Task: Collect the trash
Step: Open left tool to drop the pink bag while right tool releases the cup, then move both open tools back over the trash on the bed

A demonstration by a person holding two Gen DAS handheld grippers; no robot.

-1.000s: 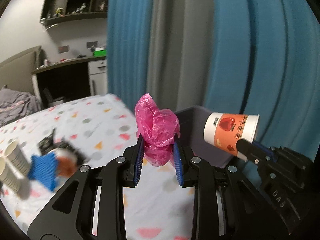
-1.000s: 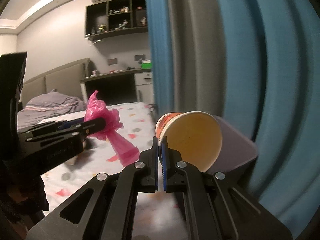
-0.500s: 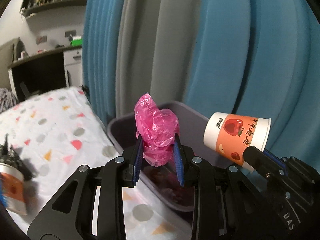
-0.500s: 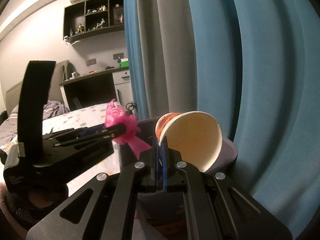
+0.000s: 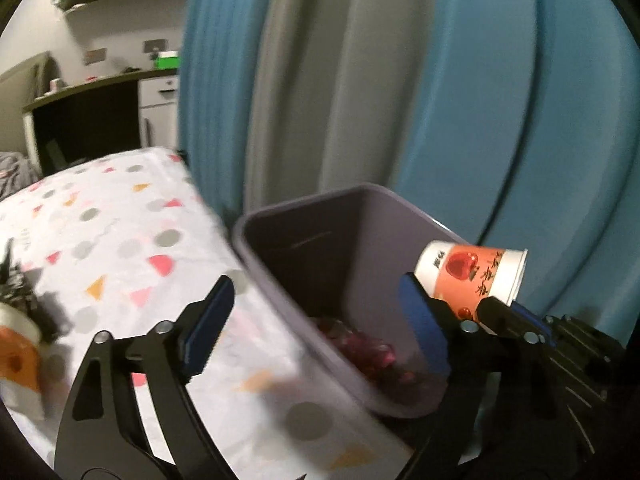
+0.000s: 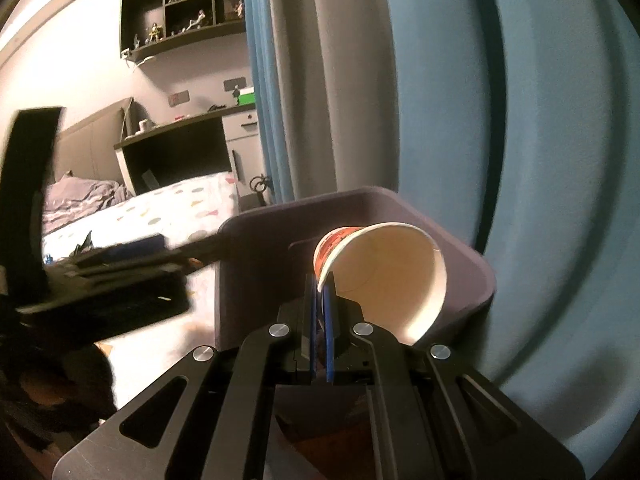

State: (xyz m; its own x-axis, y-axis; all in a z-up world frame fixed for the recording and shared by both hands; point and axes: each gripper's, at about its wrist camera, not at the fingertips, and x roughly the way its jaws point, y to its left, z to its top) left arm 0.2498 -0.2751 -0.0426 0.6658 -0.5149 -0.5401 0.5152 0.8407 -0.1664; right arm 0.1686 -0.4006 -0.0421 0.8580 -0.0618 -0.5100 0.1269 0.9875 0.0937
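Left hand-held gripper (image 5: 316, 322) is opening, its blue pads spread wide with nothing between them, poised over the bin's near rim. Right of it, a grey-purple bin (image 5: 276, 280) stands against the bed (image 5: 120, 220), whose white sheet carries coloured dots and triangles; crumpled pink trash (image 5: 372, 354) lies at the bin's bottom. Farther right, the right hand-held gripper (image 6: 320, 300) is clamped on a paper cup's (image 5: 472, 276) rim. The cup, tipped sideways above the bin, is white and orange with red apples and dark, unreadable characters.
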